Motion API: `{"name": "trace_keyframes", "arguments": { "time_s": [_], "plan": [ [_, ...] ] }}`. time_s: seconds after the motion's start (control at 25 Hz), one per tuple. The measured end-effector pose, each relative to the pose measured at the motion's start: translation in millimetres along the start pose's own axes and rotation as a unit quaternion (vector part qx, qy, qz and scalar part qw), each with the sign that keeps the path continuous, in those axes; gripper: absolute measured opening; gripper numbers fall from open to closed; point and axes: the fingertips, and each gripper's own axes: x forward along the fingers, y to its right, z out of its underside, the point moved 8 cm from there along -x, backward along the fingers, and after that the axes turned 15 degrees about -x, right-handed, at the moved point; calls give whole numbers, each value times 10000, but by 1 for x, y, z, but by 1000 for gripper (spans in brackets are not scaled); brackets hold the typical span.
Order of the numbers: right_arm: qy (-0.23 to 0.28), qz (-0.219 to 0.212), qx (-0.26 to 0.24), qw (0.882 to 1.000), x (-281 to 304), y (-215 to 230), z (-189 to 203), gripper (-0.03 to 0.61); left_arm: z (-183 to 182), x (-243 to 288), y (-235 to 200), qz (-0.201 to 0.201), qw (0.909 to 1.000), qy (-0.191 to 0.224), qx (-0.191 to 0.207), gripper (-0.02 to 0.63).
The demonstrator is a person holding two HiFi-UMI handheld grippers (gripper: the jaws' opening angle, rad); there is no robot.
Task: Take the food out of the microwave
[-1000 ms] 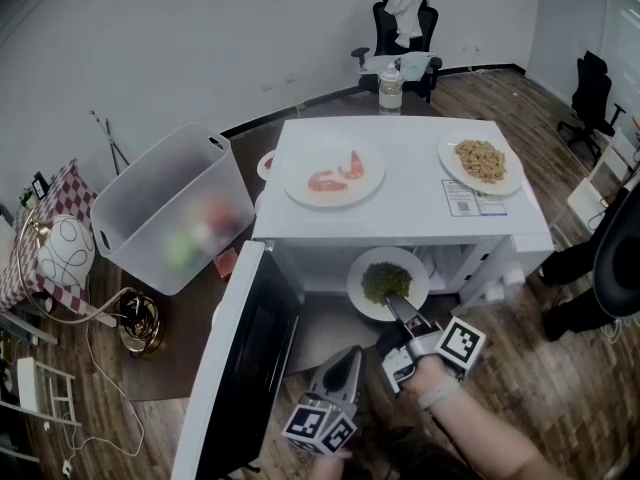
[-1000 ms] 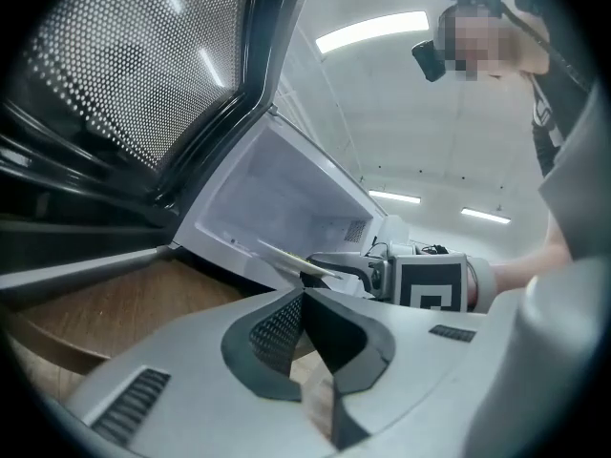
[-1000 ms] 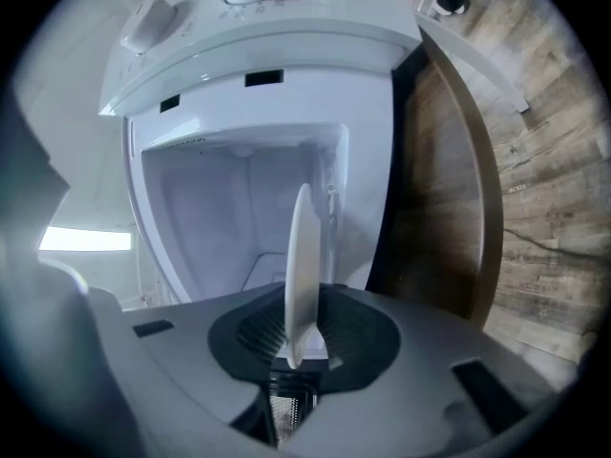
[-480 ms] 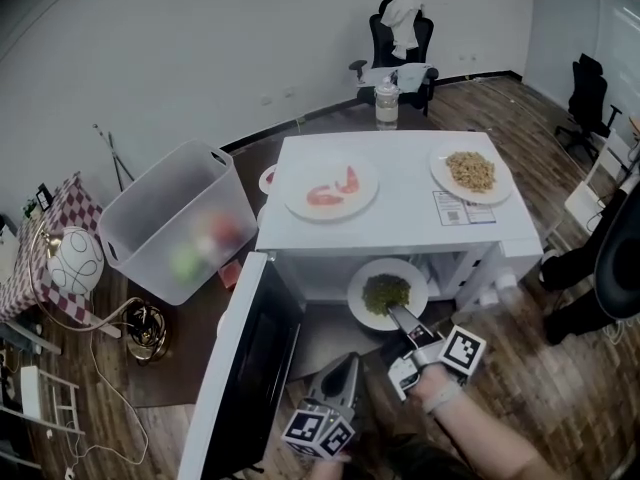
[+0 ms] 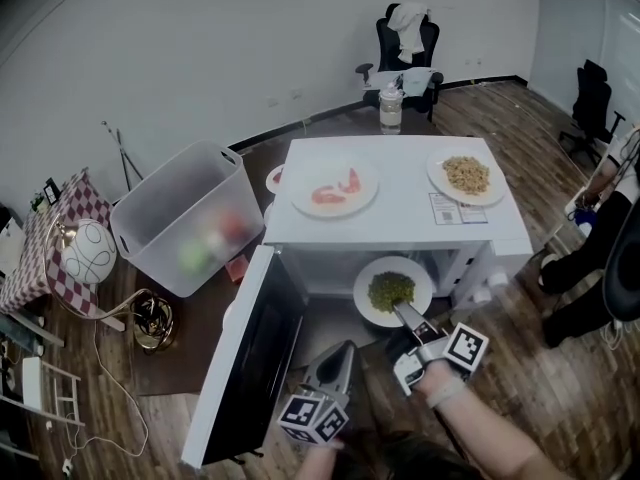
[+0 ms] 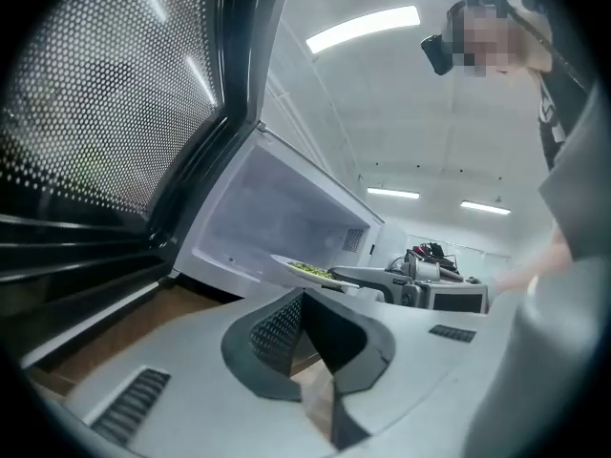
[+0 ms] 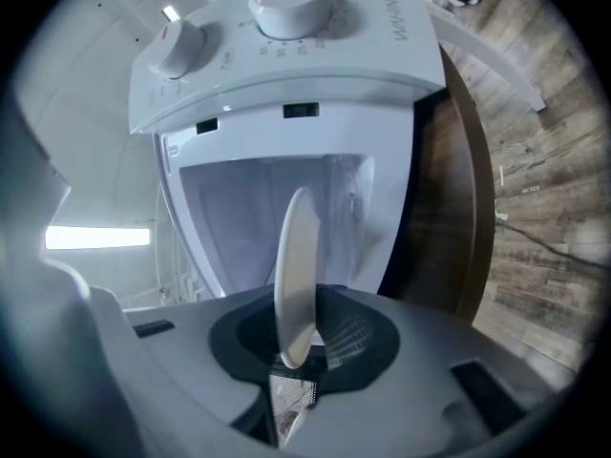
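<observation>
A white plate (image 5: 372, 304) of green food (image 5: 391, 290) hangs level just in front of the open white microwave (image 5: 400, 230). My right gripper (image 5: 403, 311) is shut on its near rim. The right gripper view shows the plate (image 7: 296, 275) edge-on between the pads, before the bare cavity (image 7: 286, 208). The microwave door (image 5: 250, 358) swings open to the left. My left gripper (image 5: 348, 350) is shut on nothing, below and left of the plate, beside the door. In its own view the left gripper (image 6: 305, 299) points at the cavity (image 6: 277, 208) and the plate (image 6: 310, 272).
On top of the microwave sit a plate of shrimp (image 5: 335, 188) and a plate of noodles (image 5: 467, 175). A translucent bin (image 5: 190, 218) stands to the left, a jar (image 5: 391, 108) and an office chair (image 5: 405, 43) behind. A person (image 5: 600, 228) is at the right edge.
My right gripper has drawn the plate of green food a little further out of the microwave, towards me. The left gripper has stayed in place.
</observation>
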Motion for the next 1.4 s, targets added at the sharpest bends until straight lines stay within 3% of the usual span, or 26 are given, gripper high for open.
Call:
{"name": "trace_keyframes", "arguments": {
  "time_s": [0.76,1.08,1.28,1.4],
  "plan": [
    [-386,-62,362,9986,-41,-40,-5,63,-57,3,42,34,9992,-33,406,8],
    [-724,-142,411,9964,-43,-36,-7,63,-53,7,54,-271,9981,235,506,8],
    [-760,-160,599,9952,-50,-35,-13,62,-49,7,61,-549,9964,578,283,8],
    [-871,-217,610,9941,-52,-35,-16,63,-49,4,68,-624,9955,625,342,8]
  ]
}}
